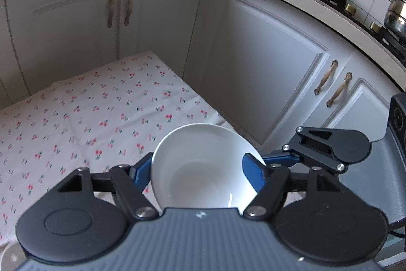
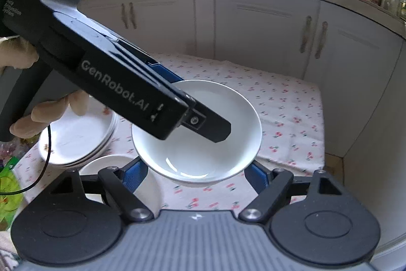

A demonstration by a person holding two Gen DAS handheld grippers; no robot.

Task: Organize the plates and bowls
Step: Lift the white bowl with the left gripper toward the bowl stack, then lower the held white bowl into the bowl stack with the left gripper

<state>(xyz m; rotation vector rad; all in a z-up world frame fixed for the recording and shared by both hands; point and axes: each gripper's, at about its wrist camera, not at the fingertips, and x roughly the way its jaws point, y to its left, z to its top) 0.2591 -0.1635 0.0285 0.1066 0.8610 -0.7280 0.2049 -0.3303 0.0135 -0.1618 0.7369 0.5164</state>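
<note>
While both claws share one white bowl (image 2: 196, 133), I read this as a two-handed carry above the cherry-print tablecloth (image 1: 101, 103) covering the table. My left claw (image 1: 203, 172) has its blue fingers (image 1: 253, 173) on either side of the bowl's rim, the bowl tilted toward its camera; whether the pads press firmly or have slackened I cannot tell. From the right wrist view, the left claw's body crosses over the bowl and one finger reaches inside it, which suggests a pinch across the wall. My right claw (image 2: 196, 175) brackets the bowl's lower part with its blue fingers (image 2: 134, 177) spread wide; they look close against the sides, yet real pressing contact is unclear to me.

Below and to the left in that view sit a stack of white plates (image 2: 76, 141) and a second white bowl (image 2: 119, 169) on the cloth, near each other. I judge the lifted bowl is meant to nest into that second bowl, keeping bowls apart from plates. A person's hand (image 2: 50, 111) grips the left handle
</note>
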